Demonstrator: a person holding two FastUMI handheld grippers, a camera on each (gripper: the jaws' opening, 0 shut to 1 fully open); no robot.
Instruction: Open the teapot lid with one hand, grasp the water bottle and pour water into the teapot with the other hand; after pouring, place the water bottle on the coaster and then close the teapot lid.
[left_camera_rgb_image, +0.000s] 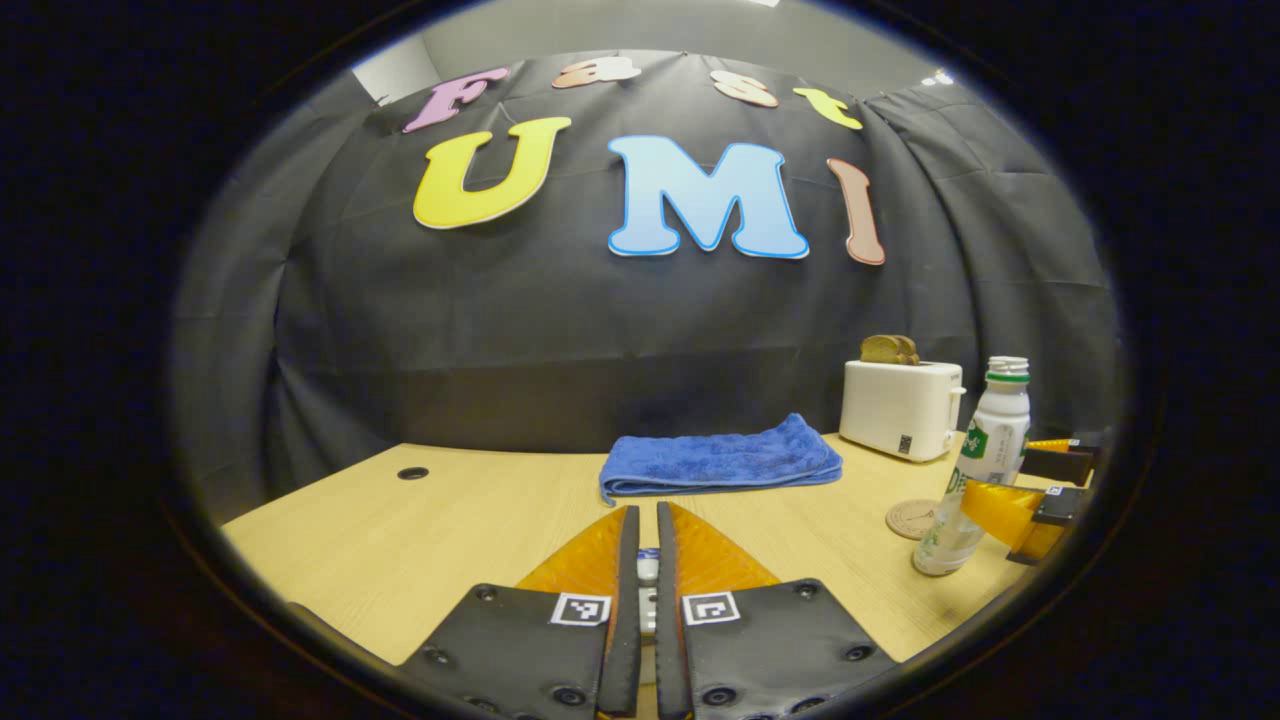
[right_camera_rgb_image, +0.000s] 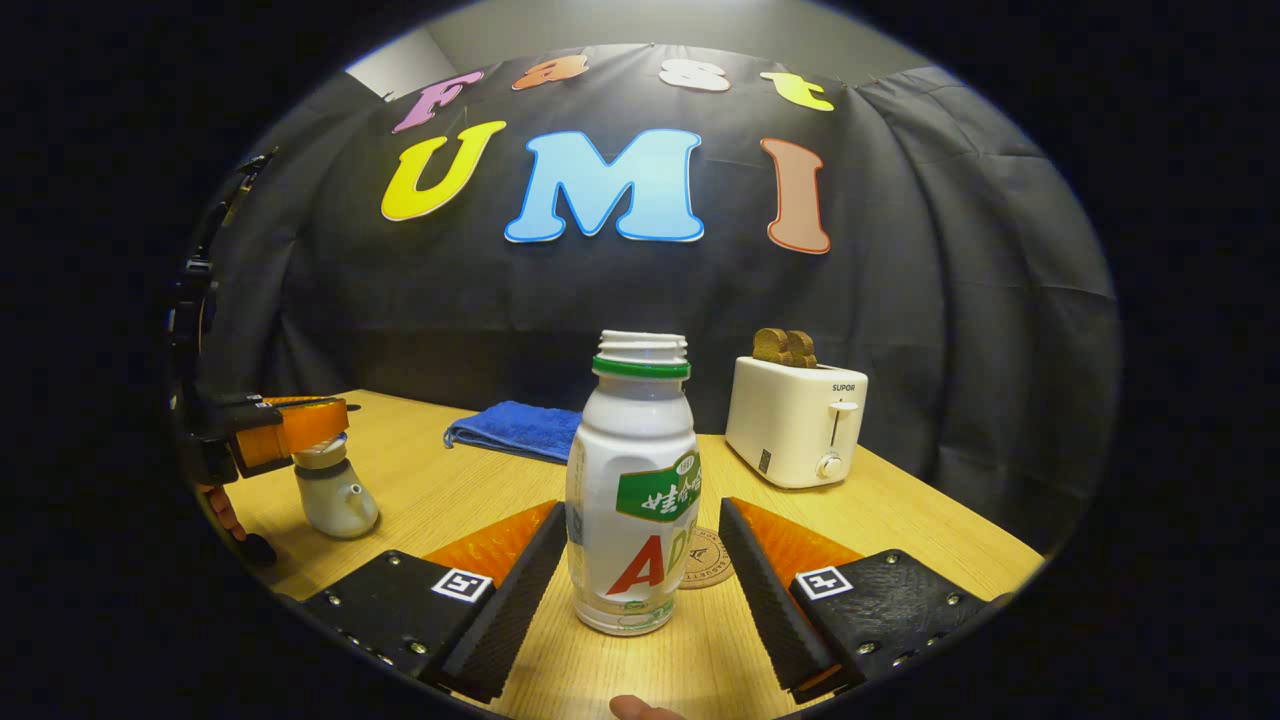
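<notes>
A white water bottle (right_camera_rgb_image: 632, 490) with a green neck ring and no cap stands on the wooden table (right_camera_rgb_image: 440, 500). My right gripper (right_camera_rgb_image: 640, 510) is open, one finger on each side of the bottle, with a gap at its right finger. In the left gripper view the same bottle (left_camera_rgb_image: 985, 450) stands at the far right inside the right gripper (left_camera_rgb_image: 1010, 485). My left gripper (left_camera_rgb_image: 647, 515) is shut on the knob of the teapot lid (left_camera_rgb_image: 648, 568). The right gripper view shows that left gripper (right_camera_rgb_image: 300, 425) on top of the small pale teapot (right_camera_rgb_image: 338, 500), whose lid looks seated.
A round coaster (right_camera_rgb_image: 708, 560) lies just behind the bottle, also visible as the coaster (left_camera_rgb_image: 908, 518) beside it. A white toaster (right_camera_rgb_image: 795, 420) holding bread stands at the back right. A folded blue towel (left_camera_rgb_image: 720, 460) lies at the back middle. A cable hole (left_camera_rgb_image: 412, 473) is at the table's left.
</notes>
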